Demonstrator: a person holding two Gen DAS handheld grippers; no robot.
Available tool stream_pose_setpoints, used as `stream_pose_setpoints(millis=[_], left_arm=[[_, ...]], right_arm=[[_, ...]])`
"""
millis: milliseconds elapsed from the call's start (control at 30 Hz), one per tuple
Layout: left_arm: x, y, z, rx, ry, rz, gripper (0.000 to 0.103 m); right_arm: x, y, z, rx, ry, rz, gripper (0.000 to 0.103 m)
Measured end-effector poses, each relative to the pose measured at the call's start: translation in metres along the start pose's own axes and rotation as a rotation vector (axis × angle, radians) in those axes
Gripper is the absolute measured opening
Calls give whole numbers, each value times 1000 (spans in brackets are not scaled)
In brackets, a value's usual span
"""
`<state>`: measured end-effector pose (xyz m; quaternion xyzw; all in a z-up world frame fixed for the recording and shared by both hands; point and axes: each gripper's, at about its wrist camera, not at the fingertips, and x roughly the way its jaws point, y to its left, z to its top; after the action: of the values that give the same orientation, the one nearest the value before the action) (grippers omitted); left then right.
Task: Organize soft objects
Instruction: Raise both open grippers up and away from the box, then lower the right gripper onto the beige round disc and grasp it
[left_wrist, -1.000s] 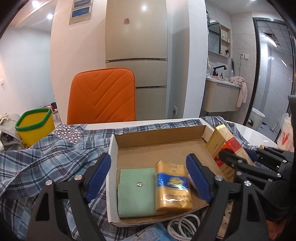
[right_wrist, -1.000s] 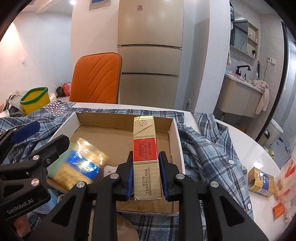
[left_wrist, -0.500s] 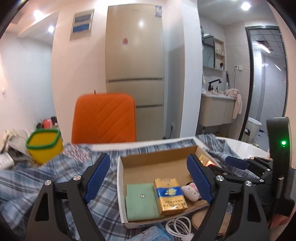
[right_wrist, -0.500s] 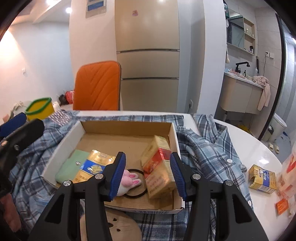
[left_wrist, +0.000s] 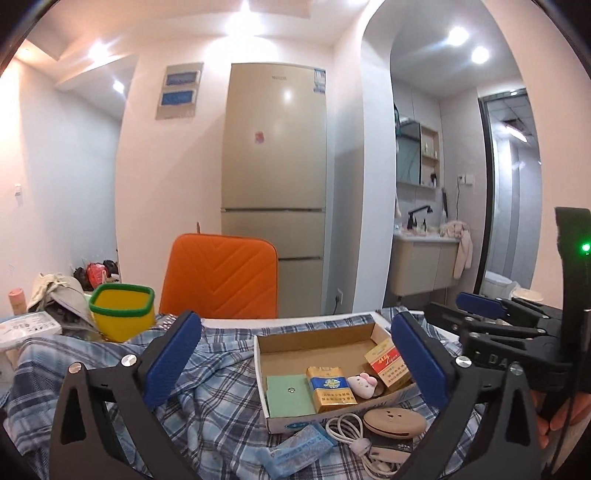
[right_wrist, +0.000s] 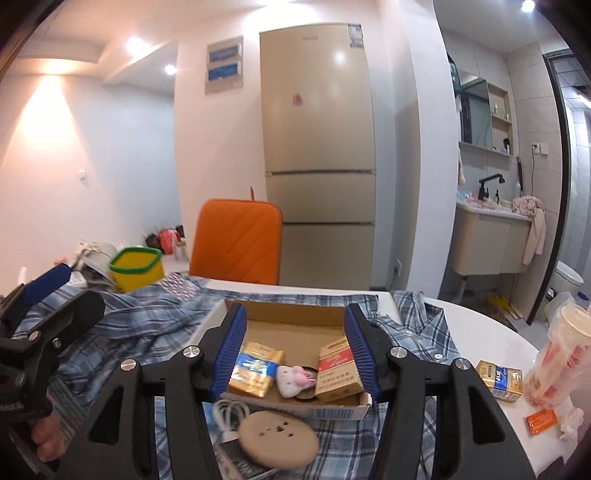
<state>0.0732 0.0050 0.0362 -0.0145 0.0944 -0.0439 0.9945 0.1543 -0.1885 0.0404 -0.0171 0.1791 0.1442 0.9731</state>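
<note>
In the left wrist view the left gripper (left_wrist: 295, 363) hangs wide open and empty above the table, its blue pads framing the lower middle of the frame, where a cardboard box (left_wrist: 314, 334) sits on a plaid shirt (left_wrist: 207, 387). Inside lie a green wallet (left_wrist: 290, 395), a gold pack (left_wrist: 330, 384), a pink plush (left_wrist: 363, 382) and a red pack (left_wrist: 388, 363), packed close together, so a careless descent could nudge one onto another or catch the box's low wall. A white cable (left_wrist: 351, 430) and a round tan pouch (left_wrist: 393, 424) crowd the box's near edge at lower right; the cable looks likely to snag a finger. Open room lies mostly over the shirt at lower left. In the right wrist view the right gripper (right_wrist: 293, 354) is likewise open and holds nothing, its pads straddling the box at lower centre. The loose shirt could bunch and drag the box if pulled. At the right edge a small blue and gold pack (right_wrist: 498, 380) and a plastic bag (right_wrist: 554, 354) sit near the table's (right_wrist: 476, 328) rim, where a wide swing might knock them off.
</note>
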Motion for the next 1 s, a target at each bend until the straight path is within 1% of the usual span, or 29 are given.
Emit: stream_pose_setpoints(millis=[33, 167, 200, 233, 300, 333, 567, 700, 833, 1000], left_arm=[[-3, 0, -1, 5, -6, 2, 102], [-10, -2, -12, 27, -14, 13, 102], [-9, -2, -15, 32, -8, 16, 102], [-8, -3, -19, 37, -2, 21, 102], [-5, -3, -25, 38, 1, 28, 102], [-4, -3, -28, 38, 1, 26, 102], [1, -5, -40, 56, 25, 18, 102], [-1, -4, -42, 48, 23, 23, 102], [0, -2, -42, 33, 35, 34, 102], [7, 1, -43, 21, 74, 50, 102]], right_arm=[[-5, 2, -1, -1, -7, 2, 62], [-18, 10, -9, -21, -18, 11, 64], [-20, 12, -11, -25, -19, 13, 66], [-22, 13, -14, -26, -21, 15, 74], [-22, 13, -18, -24, -22, 18, 84], [-21, 14, -20, -24, -20, 16, 86], [0, 8, -30, 12, 44, 30, 86], [7, 3, -36, 14, 62, 20, 86], [13, 0, -39, 24, 95, 33, 86], [25, -1, -43, 41, 162, 44, 86]])
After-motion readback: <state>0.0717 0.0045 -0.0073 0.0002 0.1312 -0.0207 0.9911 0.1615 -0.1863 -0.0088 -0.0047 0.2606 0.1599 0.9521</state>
